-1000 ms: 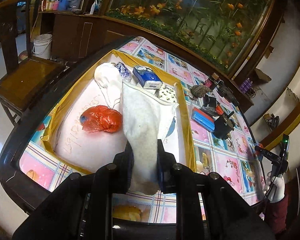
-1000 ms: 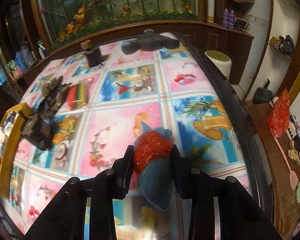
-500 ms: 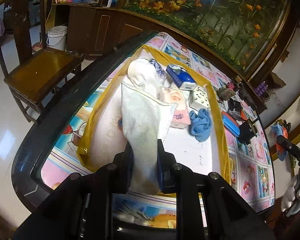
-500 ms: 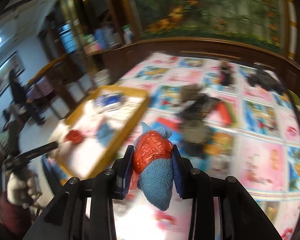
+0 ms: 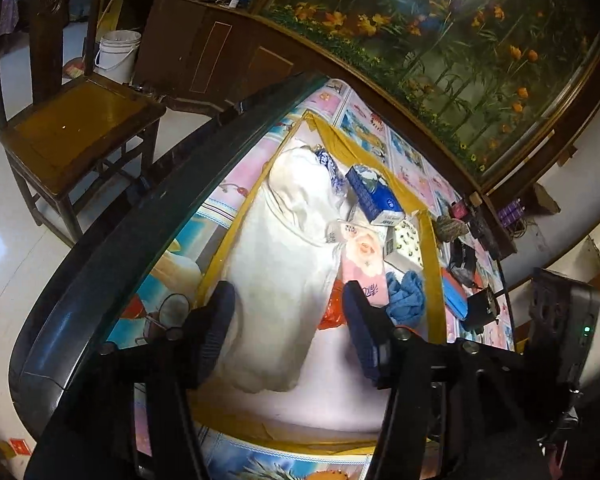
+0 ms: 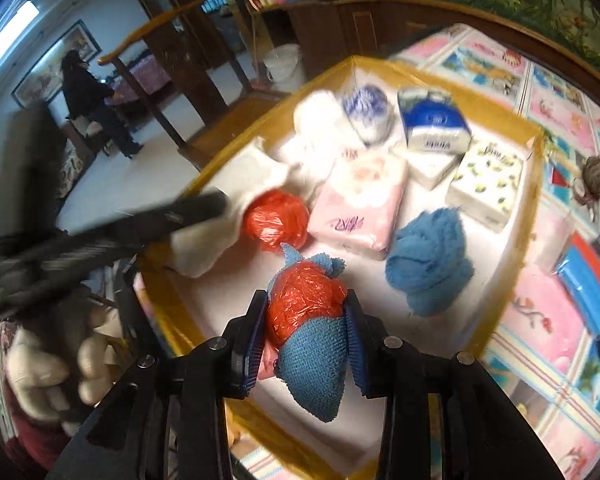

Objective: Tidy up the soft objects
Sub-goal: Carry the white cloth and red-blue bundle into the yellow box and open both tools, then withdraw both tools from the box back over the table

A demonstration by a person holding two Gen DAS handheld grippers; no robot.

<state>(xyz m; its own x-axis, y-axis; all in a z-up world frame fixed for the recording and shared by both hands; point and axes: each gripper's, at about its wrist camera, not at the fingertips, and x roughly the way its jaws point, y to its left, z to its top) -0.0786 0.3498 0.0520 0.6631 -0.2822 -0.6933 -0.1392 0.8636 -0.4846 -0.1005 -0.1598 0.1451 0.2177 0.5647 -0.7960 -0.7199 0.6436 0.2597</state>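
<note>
Left tongs [image 6: 204, 208] motion-blurred, red bag [image 5: 330, 314] half hidden behind white cloth [image 5: 280, 280]

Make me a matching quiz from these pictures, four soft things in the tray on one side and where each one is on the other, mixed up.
Things:
1. white towel
2. red and blue bundle
3. loose blue cloth
4. red plastic ball

Places:
A. between the right gripper's jaws
B. lying beside the pink tissue pack, right of it in the right wrist view
C. between the left gripper's opening jaws
D. left of the pink tissue pack

Pairs: 1-C, 2-A, 3-B, 4-D
</note>
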